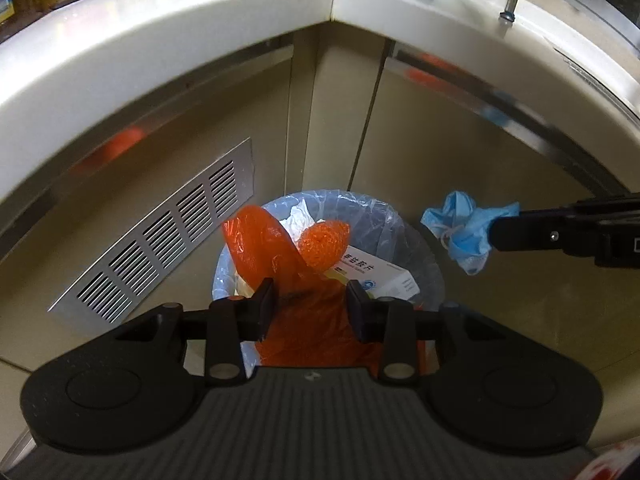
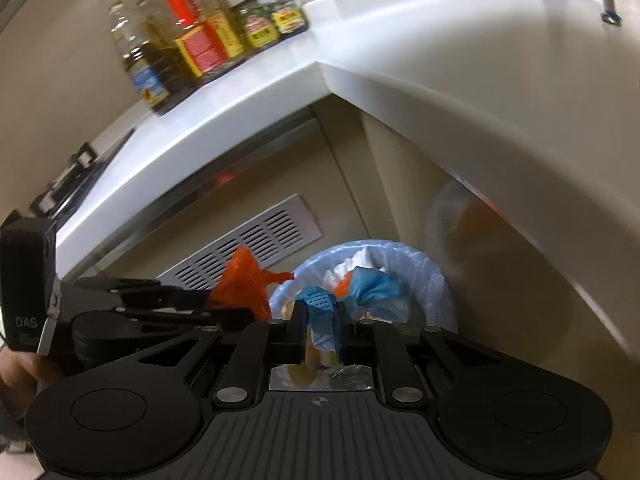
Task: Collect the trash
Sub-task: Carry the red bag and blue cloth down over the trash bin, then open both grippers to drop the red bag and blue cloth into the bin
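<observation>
We note a white countertop point(image 1: 160, 28) meeting at an inside corner, beige cabinet fronts point(image 1: 440, 160) below it. 1 slotted metal vent grille point(image 1: 168, 240) sits in the left cabinet face. Bottles and jars point(image 2: 208, 44) stand against the beige wall point(image 2: 52, 60). Floor is pale tile point(image 1: 100, 344).

An orange plastic bag point(image 1: 280, 264), crumpled and translucent, sits clamped between the left fingers point(image 1: 262, 308) and rises past their tips. A crumpled blue face mask point(image 2: 320, 312) is pinched between the right fingers point(image 2: 298, 332). Just beyond both pairs of fingertips stands a round trash bin point(image 1: 424, 248) with a clear liner, holding a white box point(image 1: 380, 280).
</observation>
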Tool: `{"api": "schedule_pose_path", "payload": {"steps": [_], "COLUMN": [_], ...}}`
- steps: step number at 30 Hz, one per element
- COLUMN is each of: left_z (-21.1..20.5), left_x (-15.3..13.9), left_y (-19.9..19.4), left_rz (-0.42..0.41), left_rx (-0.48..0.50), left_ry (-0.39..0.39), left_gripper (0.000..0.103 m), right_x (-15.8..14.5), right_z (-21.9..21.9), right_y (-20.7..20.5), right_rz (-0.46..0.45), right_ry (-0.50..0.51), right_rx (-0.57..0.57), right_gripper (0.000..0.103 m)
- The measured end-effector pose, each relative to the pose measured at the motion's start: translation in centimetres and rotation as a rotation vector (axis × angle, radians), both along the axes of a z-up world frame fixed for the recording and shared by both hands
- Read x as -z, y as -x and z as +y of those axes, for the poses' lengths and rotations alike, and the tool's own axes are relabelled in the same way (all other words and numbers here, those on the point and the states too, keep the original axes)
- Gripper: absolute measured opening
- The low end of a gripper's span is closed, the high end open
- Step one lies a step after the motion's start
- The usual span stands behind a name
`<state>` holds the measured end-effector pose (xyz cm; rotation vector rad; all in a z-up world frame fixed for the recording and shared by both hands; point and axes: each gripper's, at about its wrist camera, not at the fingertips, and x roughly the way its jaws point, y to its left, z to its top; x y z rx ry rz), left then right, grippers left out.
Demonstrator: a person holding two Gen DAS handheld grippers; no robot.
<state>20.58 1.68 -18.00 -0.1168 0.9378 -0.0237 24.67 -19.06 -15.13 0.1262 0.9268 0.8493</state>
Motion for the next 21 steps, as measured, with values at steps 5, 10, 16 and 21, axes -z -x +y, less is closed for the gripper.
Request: {"api": "schedule_pose_path", "payload": {"steps": [5, 10, 16, 21], "left_z": [0.3, 0.0, 0.1, 0.0], "left_x": [1.7, 2.6, 2.6, 1.9], "left_y": [-1.2, -2.8, -3.3, -3.1], "left_rz": [0.005, 0.001, -0.006, -0.024], "left_rx": [0.01, 0.021, 0.009, 0.003], "left_ry": [0.014, 0.011, 0.019, 0.003], "left_gripper": [0.039, 0.043, 0.061, 0.062], "right_x": [2.0, 3.2, 3.9, 4.3], "right_z": [0.1, 0.2, 0.3, 0.5], "right_y": [-0.7, -1.4, -2.0, -2.5], "right_rz": [0.016, 0.025, 0.032, 0.031], "right_ry": [-0.008, -0.001, -0.002, 0.001], "right_rx": [0.055, 0.079, 0.091, 0.096], "right_gripper": [0.013, 0.014, 0.014, 0.014]}}
